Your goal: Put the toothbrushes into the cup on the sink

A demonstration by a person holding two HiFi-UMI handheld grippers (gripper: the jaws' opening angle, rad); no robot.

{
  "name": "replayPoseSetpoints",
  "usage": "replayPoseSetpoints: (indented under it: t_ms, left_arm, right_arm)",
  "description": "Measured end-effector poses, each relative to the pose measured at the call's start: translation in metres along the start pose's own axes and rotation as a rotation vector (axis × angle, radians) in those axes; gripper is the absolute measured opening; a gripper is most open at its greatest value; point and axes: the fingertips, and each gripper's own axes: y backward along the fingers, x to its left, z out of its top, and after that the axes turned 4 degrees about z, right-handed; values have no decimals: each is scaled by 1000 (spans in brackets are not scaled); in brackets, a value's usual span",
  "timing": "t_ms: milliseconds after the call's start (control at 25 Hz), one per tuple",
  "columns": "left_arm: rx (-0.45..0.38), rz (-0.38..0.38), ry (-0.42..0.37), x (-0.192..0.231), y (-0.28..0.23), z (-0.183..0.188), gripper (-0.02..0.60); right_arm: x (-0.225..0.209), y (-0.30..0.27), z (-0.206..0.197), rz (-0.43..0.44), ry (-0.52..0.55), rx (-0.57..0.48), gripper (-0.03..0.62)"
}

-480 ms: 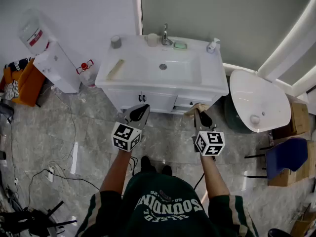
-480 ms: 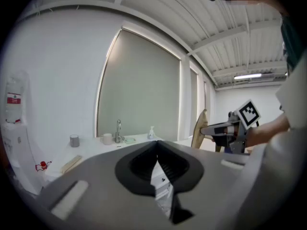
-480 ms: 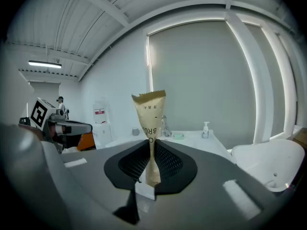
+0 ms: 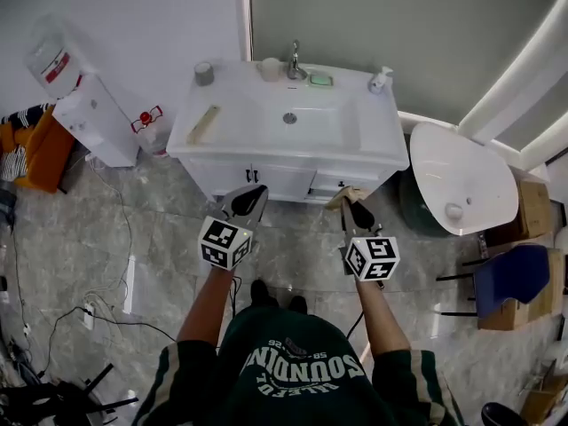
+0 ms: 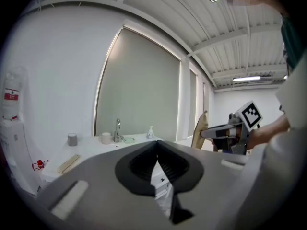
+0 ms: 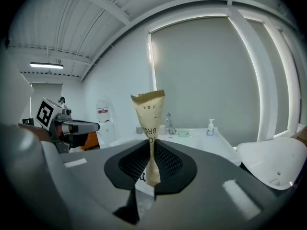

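Note:
A white sink cabinet (image 4: 373, 145) stands ahead of me. On its back ledge are a grey cup (image 4: 204, 73) and a pale cup (image 4: 270, 69) beside the tap (image 4: 295, 60). One paper-wrapped toothbrush (image 4: 204, 124) lies on the counter's left side. My right gripper (image 4: 355, 208) is shut on a second tan paper toothbrush packet (image 6: 149, 119), which stands upright between the jaws in front of the cabinet. My left gripper (image 4: 251, 201) is shut with nothing in it, level with the right one. In the left gripper view the grey cup (image 5: 72, 139) and the lying toothbrush (image 5: 68, 163) show at far left.
A green soap dish (image 4: 320, 80) and a pump bottle (image 4: 380, 80) sit on the ledge's right. A water dispenser (image 4: 84, 105) stands left of the cabinet, a white oval basin (image 4: 461, 180) and a blue chair (image 4: 515, 278) to the right. Cables (image 4: 89, 309) lie on the floor.
The head view has shifted slightly. Both grippers stay in front of the cabinet, the right one still holding the packet.

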Motion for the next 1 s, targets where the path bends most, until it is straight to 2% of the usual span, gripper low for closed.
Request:
replayPoseSetpoints:
  t_ms: [520, 1000]
  left_arm:
    - [-9, -18, 18, 21, -9, 1, 51]
    - [1, -37, 19, 62, 6, -7, 51]
  right_arm:
    - [6, -20, 4, -8, -9, -5, 34]
    - [39, -49, -3, -17, -25, -15, 34]
